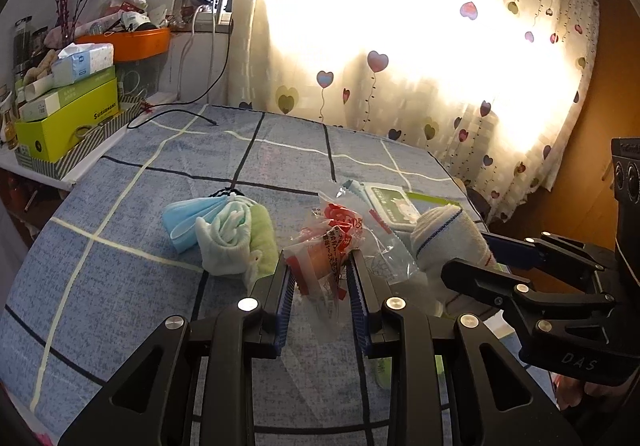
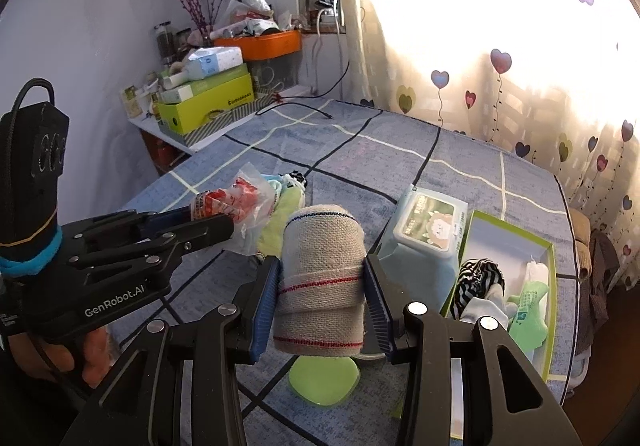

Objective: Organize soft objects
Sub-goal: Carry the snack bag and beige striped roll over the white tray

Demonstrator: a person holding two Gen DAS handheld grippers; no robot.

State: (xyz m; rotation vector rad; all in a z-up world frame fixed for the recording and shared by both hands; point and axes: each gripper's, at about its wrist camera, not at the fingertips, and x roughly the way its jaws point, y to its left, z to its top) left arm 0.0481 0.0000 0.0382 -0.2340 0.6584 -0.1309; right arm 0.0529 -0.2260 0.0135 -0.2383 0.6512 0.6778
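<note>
Fingers (image 2: 372, 298) of right gripper (image 2: 322, 300) clamp a rolled beige sock (image 2: 320, 282), held above the bed (image 2: 360, 150). Left gripper (image 1: 319, 280) pinches a red-printed plastic packet (image 1: 328, 246). Green-rimmed box (image 2: 550, 286), beside wipes pack (image 2: 424, 242), holds striped fabric (image 2: 478, 280), white sock (image 2: 482, 310), green sock (image 2: 528, 306).

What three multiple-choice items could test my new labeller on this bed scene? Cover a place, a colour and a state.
1. Where is the wet-wipes pack?
A. beside the green-rimmed box
B. inside it
C. on the shelf

2. What colour is the face mask?
A. red
B. blue
C. black

3. What is the right gripper doing?
A. hanging open
B. shut on nothing
C. shut on the bandage roll

Answers: A, it lies against the box's left wall; B, light blue pleats show; C, both pads press the roll's sides.
</note>
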